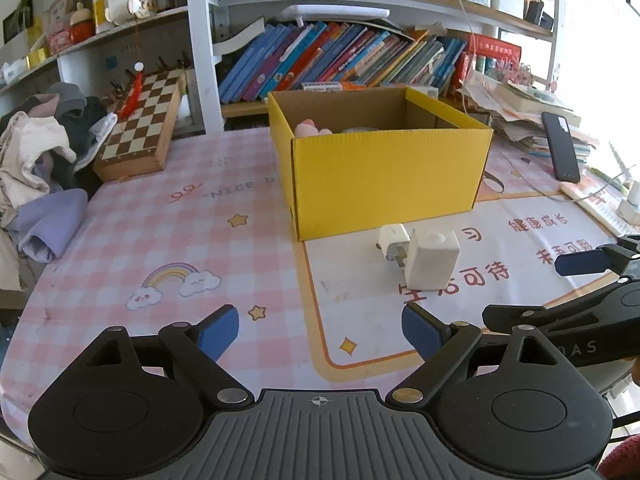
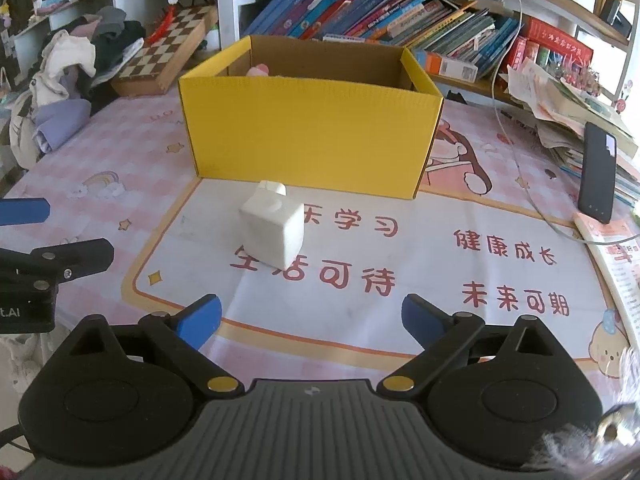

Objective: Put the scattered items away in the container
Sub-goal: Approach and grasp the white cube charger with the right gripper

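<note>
A yellow cardboard box (image 1: pixel 384 176) stands open on the table, with a pink soft item (image 1: pixel 310 128) inside at its back left; the box also shows in the right wrist view (image 2: pixel 308 136). In front of it sit a white block (image 1: pixel 432 264) and a small white plug adapter (image 1: pixel 394 242), touching each other. In the right wrist view the block (image 2: pixel 274 232) hides most of the adapter (image 2: pixel 272 187). My left gripper (image 1: pixel 320 334) is open and empty, near and left of the block. My right gripper (image 2: pixel 312 320) is open and empty, just short of the block.
A chessboard case (image 1: pixel 140 128) and a clothes pile (image 1: pixel 36 160) lie at the left. Books fill the shelf (image 1: pixel 340 60) behind the box. A black phone (image 2: pixel 598 172) leans on stacked papers at the right, with a cable (image 2: pixel 520 168) across the mat.
</note>
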The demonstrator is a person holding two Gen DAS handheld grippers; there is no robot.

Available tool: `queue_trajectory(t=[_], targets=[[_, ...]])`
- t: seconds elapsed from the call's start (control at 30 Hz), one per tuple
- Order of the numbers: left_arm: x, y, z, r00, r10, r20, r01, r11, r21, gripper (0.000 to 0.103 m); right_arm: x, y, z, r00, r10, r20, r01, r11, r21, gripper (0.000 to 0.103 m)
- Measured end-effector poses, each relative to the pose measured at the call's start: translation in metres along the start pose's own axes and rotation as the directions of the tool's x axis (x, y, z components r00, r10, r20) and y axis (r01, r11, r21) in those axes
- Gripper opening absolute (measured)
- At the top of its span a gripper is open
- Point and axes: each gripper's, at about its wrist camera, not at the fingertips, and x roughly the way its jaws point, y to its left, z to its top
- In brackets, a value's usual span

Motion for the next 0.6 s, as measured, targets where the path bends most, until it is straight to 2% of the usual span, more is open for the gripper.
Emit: queue_trajectory(t=[0.27, 0.6], targets=[[0.012, 0.0, 0.006, 1.0, -0.007, -0.011, 0.007, 1.0, -0.004, 0.091, 0.007, -0.002, 0.007, 1.0, 0.016, 0.004, -0.016, 1.0, -0.022, 0.097], [0.03, 0.001, 0.015, 0.999, 0.001, -0.034, -0.002, 1.0, -0.018, 0.091, 0.028, -0.009, 0.023, 0.999, 0.048, -0.018, -0.049, 0.998, -0.04, 0.09]])
